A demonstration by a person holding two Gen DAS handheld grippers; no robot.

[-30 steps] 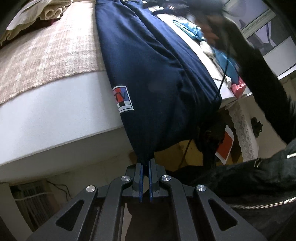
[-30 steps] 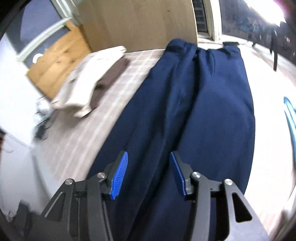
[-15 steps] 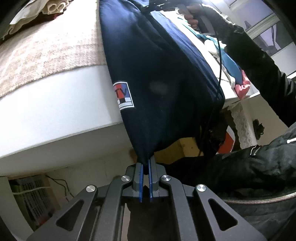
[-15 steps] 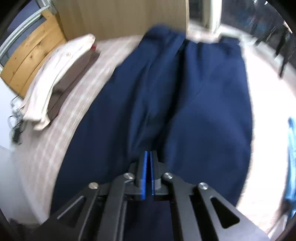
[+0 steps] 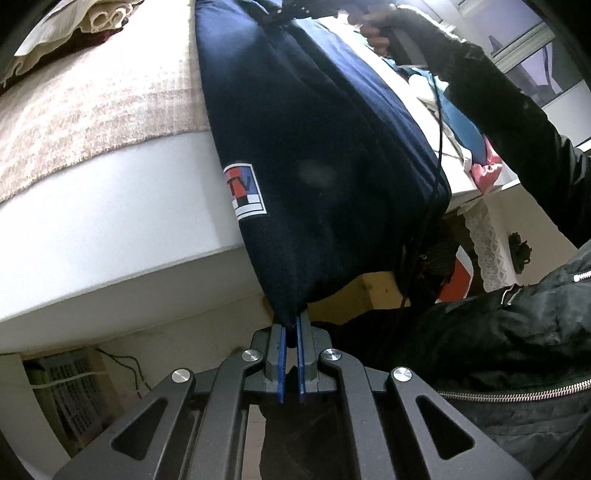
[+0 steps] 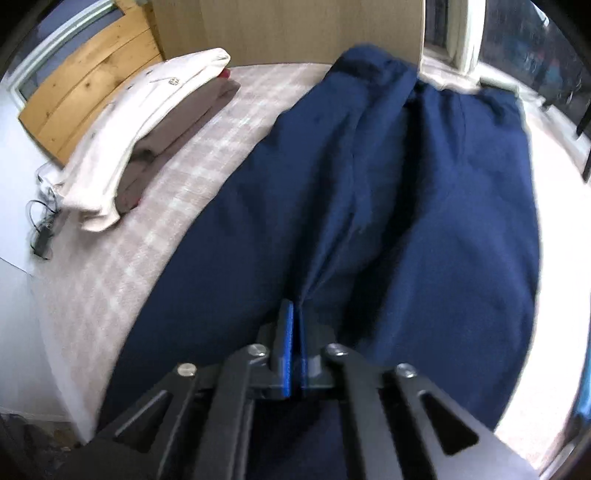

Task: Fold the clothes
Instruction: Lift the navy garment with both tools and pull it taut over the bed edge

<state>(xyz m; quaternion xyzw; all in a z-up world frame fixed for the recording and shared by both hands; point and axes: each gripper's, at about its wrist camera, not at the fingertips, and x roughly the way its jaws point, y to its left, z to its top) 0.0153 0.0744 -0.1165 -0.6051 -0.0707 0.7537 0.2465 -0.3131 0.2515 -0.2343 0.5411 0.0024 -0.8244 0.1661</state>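
The navy trousers (image 6: 369,206) are of a soft, matte, slightly fleecy knit, and they lie lengthwise on the bed (image 5: 110,221), with the waistband at the far end near the wooden headboard (image 6: 295,33) and the leg ends hanging over the near edge of the white mattress. A shallow crease runs down the middle between the two legs. On the hanging part there is a small rectangular patch (image 5: 244,192) with a white border and red, blue and white fields; the letters "TV" can be read on it, the rest is too small. The left gripper (image 5: 290,354) has its blue ribbed pads pressed together on the bottom hem of the trousers, below the mattress edge. The right gripper (image 6: 294,350) is clenched on a pinch of the cloth along the middle crease, on top of the bed. Under the trousers lies a beige blanket (image 6: 147,221) with a pale woven check, rough in texture. Beside them is a stack of folded clothes (image 6: 147,122), cream on top and brown below. In the left wrist view a person's sleeve (image 5: 517,122) is black and slightly shiny, with a metal zipper on the jacket.
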